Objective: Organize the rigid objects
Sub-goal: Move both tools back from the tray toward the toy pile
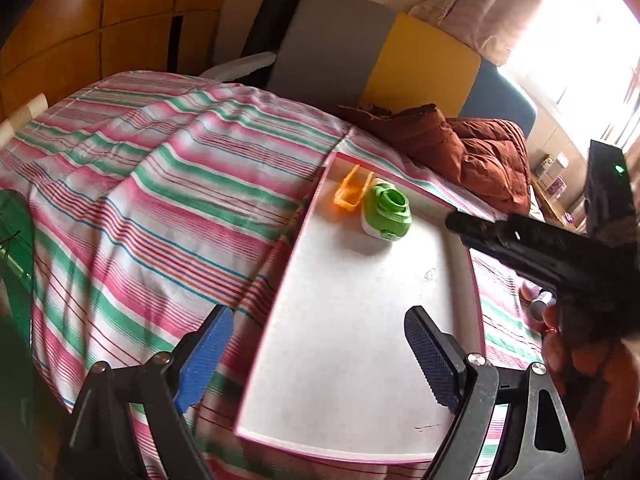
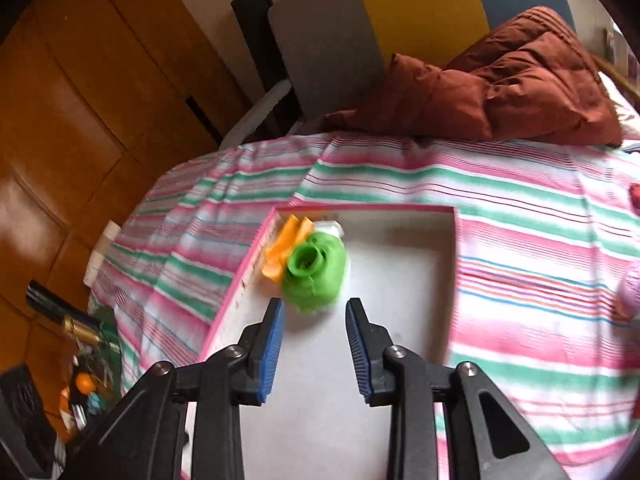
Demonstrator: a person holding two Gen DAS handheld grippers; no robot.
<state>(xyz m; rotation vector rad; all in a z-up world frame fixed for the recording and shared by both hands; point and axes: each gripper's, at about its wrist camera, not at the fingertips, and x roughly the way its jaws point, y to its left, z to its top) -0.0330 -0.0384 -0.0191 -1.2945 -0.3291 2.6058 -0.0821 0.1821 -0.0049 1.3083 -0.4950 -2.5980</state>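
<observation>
A white tray with a pink rim lies on the striped bedspread. In its far left corner sit a green and white toy camera and an orange plastic piece beside it. My left gripper is open and empty over the tray's near left edge. My right gripper is open and empty, just short of the green toy; it also shows in the left wrist view as a black arm over the tray's right side.
A pink, green and white striped bedspread covers the bed. A brown quilted jacket lies at the far side. A wooden wardrobe stands left. Pink objects lie at the right edge. Clutter sits low left.
</observation>
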